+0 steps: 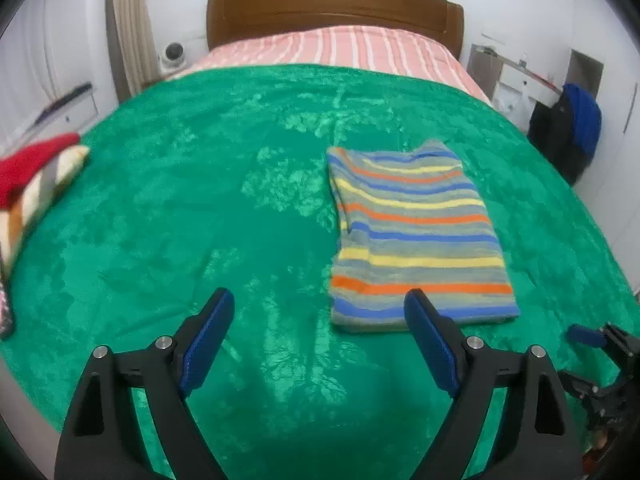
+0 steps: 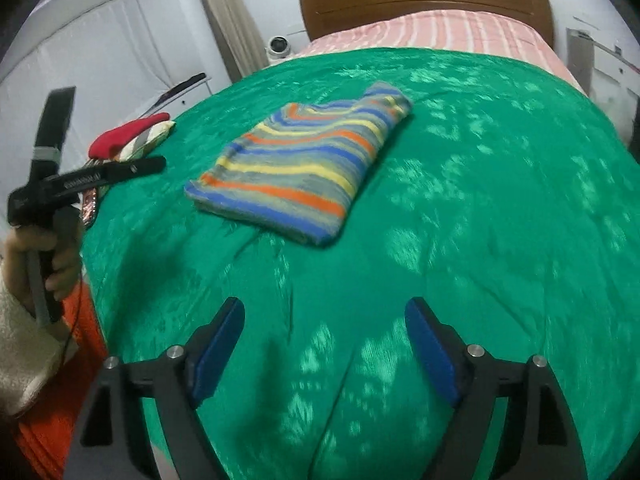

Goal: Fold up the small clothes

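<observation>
both tongs [image 1: 319, 312] [image 2: 325, 320] gape empty near folded striped garment [image 1: 416, 232].

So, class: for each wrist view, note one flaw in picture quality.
Left wrist view: fisheye bends the green blanket into a dome; the red cloth at the edge smears. Right wrist view: the striped garment looks softly blurred, corners dark.

A folded garment [image 1: 416, 232] striped blue, yellow, orange and grey lies on a mottled green blanket [image 1: 200, 208], beyond it a pink-and-white striped sheet [image 1: 340, 48].
</observation>
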`<state>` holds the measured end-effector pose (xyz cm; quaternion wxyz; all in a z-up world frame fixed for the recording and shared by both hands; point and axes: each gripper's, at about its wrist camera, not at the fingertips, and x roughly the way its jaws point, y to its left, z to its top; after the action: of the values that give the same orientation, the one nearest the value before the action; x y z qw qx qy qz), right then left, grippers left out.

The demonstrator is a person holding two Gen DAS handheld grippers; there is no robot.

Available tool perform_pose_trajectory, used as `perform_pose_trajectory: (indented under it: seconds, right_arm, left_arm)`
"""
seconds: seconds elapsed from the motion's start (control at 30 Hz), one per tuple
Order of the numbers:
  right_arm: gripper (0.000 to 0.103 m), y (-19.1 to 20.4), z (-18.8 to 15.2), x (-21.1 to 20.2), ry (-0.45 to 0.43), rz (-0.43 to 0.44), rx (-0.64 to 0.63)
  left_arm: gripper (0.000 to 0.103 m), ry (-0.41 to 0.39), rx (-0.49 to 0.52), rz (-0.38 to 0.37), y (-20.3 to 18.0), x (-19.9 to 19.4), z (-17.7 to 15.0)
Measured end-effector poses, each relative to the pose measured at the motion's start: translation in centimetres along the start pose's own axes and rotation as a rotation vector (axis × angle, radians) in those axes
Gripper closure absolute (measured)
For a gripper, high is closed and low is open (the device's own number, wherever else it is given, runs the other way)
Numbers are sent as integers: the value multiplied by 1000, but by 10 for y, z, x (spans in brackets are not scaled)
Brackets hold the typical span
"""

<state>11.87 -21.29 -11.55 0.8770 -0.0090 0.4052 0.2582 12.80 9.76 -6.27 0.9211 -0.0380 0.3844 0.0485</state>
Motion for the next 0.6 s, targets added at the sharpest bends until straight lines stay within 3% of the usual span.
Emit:
perform_pose_trajectory:
  seconds: [0.5, 0.6]
  right_arm:
    - [20, 5, -20, -1, 8, -87, 20]
    - [20, 7, -22, 2, 11, -93, 8]
  left_arm:
    - [10, -8, 46, 51, -4, -4, -6]
    - [10, 34, 24, 5, 9, 9, -4]
